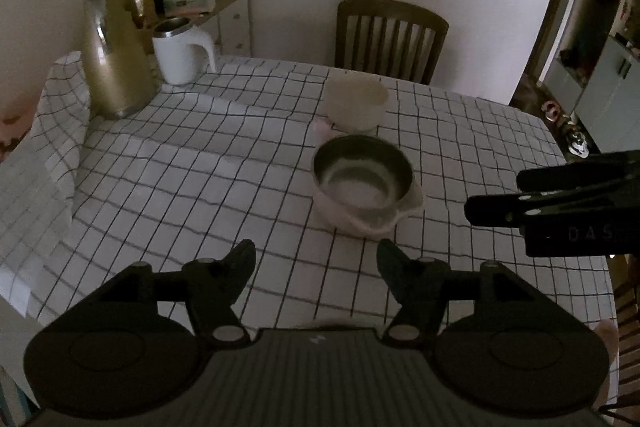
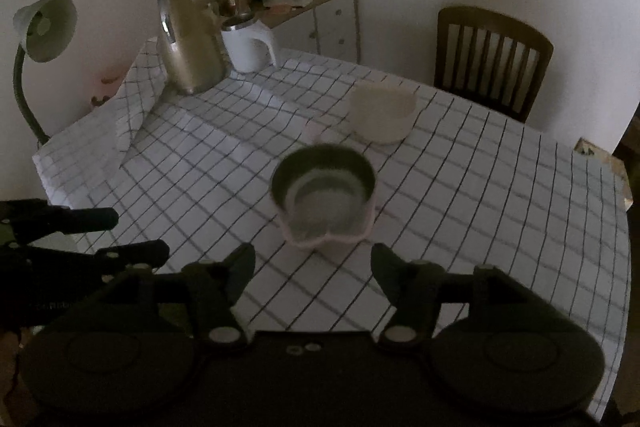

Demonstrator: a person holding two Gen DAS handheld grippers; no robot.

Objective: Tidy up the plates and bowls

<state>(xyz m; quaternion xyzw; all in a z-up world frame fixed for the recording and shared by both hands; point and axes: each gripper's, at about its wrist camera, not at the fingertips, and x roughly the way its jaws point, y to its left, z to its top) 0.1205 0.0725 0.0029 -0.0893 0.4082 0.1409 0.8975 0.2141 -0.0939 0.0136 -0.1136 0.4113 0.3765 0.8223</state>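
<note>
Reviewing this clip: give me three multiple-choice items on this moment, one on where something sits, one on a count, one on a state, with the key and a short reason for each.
1. Where does the pale round container stand relative to the bowl with the spout?
A. Beyond it, toward the wooden chair
B. Inside it
C. On the floor

2. How many pouring vessels stand at the table's far corner by the wall?
A. None
B. Two
C. Five

3. What is the state of the left gripper and right gripper?
A. Both shut on the bowl
B. Both open, holding nothing
C. One holds a plate

Key: 1 A, the container sits apart on the checked tablecloth, nearer the chair. 2 B, a metallic jug and a white kettle. 3 B, bare cloth shows between each gripper's fingers.
</note>
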